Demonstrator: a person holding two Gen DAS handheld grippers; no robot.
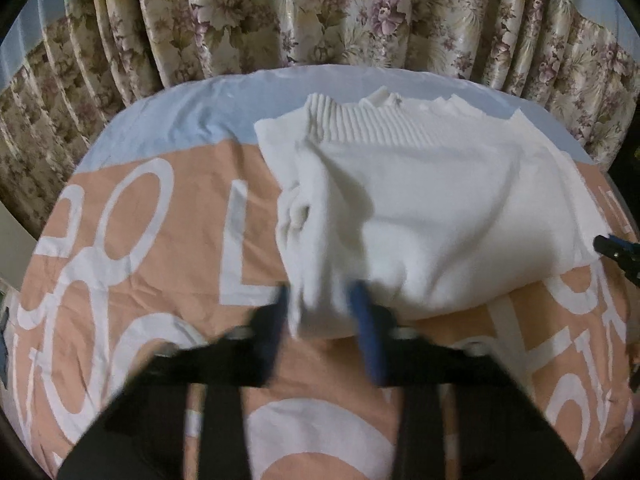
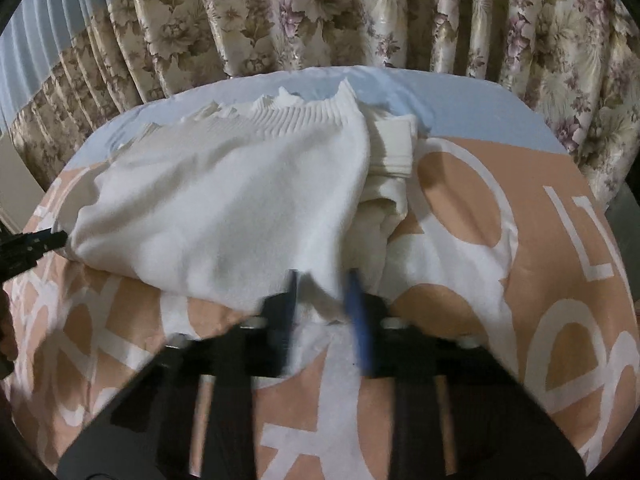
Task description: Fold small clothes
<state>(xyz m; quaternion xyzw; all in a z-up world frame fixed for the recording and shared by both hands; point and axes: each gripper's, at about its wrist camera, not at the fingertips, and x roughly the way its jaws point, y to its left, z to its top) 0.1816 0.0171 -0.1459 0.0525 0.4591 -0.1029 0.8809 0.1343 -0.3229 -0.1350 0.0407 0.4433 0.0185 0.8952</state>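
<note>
The white sweater (image 1: pixel 432 208) lies half folded on the bed (image 1: pixel 140 280), both left tongs (image 1: pixel 320 304) and right tongs (image 2: pixel 322 288) clamping its near edge, final folds remaining.

Left wrist view: low and close over the bed (image 1: pixel 120 280), looking forward along the left hand-held gripper (image 1: pixel 324 300) toward the floral curtain (image 1: pixel 320 12), white sweater (image 1: pixel 440 208) filling mid-frame, slightly right. Right wrist view: same low, close stance beside it, facing the same curtain (image 2: pixel 320 12), sweater (image 2: pixel 220 208) slightly left. Shared: sweater, bed cover (image 2: pixel 520 240), curtain; each view catching the other gripper's tip at its inner edge.
</note>
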